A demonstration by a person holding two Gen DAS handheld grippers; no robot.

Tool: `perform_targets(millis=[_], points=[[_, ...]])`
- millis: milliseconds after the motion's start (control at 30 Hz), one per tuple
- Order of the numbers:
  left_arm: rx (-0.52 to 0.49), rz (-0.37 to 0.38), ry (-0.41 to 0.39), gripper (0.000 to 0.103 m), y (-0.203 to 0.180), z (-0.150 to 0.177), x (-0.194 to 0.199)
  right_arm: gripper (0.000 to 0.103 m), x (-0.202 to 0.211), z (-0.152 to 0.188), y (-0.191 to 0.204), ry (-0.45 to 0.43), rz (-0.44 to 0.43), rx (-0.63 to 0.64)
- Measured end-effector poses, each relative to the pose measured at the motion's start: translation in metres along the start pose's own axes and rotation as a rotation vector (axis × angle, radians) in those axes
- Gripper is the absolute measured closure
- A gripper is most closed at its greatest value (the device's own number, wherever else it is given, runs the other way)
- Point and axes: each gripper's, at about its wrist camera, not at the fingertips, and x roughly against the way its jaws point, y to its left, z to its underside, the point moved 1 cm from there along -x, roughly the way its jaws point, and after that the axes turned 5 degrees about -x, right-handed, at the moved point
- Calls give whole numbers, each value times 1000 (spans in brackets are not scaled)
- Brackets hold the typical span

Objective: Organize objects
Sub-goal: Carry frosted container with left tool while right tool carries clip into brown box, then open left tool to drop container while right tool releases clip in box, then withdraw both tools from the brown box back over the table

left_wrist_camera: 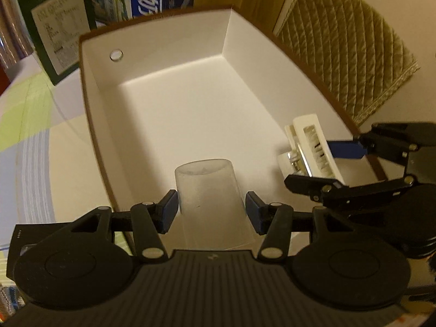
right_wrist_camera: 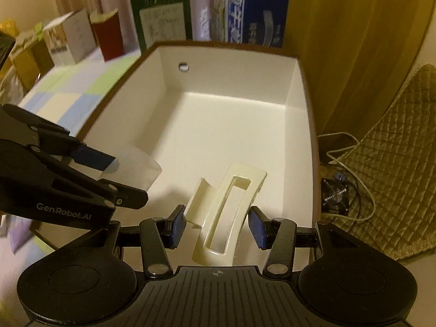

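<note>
A white-lined box point(left_wrist_camera: 163, 43) with a brown outside lies open ahead of both grippers. My left gripper point(left_wrist_camera: 212, 211) is shut on a translucent plastic cup point(left_wrist_camera: 207, 188), held upside down over the box's near end. To its right, my right gripper point(left_wrist_camera: 324, 163) grips a cream hair claw clip point(left_wrist_camera: 310, 136). In the right wrist view my right gripper point(right_wrist_camera: 218, 226) is shut on the clip point(right_wrist_camera: 234, 201), its pads on both sides, above the box point(right_wrist_camera: 231, 76) floor. My left gripper point(right_wrist_camera: 122, 179) reaches in from the left with the cup point(right_wrist_camera: 139, 166).
Behind the box stand a green carton point(right_wrist_camera: 163, 16), a blue carton point(right_wrist_camera: 256, 13) and a red carton point(right_wrist_camera: 107, 38). A pastel patchwork cloth point(right_wrist_camera: 68, 92) covers the table. To the right are a quilted cushion point(right_wrist_camera: 395, 169), loose cables point(right_wrist_camera: 351, 160) and a small fan point(right_wrist_camera: 335, 196).
</note>
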Motion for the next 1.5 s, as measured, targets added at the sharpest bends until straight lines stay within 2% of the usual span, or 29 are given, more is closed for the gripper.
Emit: perform_targets(millis=[333, 500, 567, 633, 667, 733, 867, 1000, 1200, 1500], points=[[-114, -44, 34, 50, -12, -1, -10, 56, -14, -2, -2, 54, -20, 101], [-121, -60, 26, 36, -10, -2, -6, 54, -14, 0, -2, 30, -32, 117], [-117, -52, 12, 34, -8, -2, 0, 37, -11, 1, -1, 2, -14, 126], [-121, -51, -4, 32, -8, -2, 6, 30, -6, 4, -1, -25, -8, 130], [-122, -50, -14, 26, -8, -1, 9, 29, -3, 5, -2, -32, -17, 118], [-120, -42, -37, 23, -8, 1, 17, 27, 4, 6, -3, -45, -35, 88], [-112, -22, -79, 22, -8, 9, 37, 20, 21, 13, 4, -84, -35, 54], [-86, -18, -130, 18, -3, 21, 61, 17, 37, 20, 15, -122, -28, -6], [-22, -29, -183, 17, 14, 49, 98, 15, 65, 36, 35, -196, -2, -99], [23, -18, -190, 17, 43, 93, 130, 14, 98, 62, 78, -271, 23, -277]])
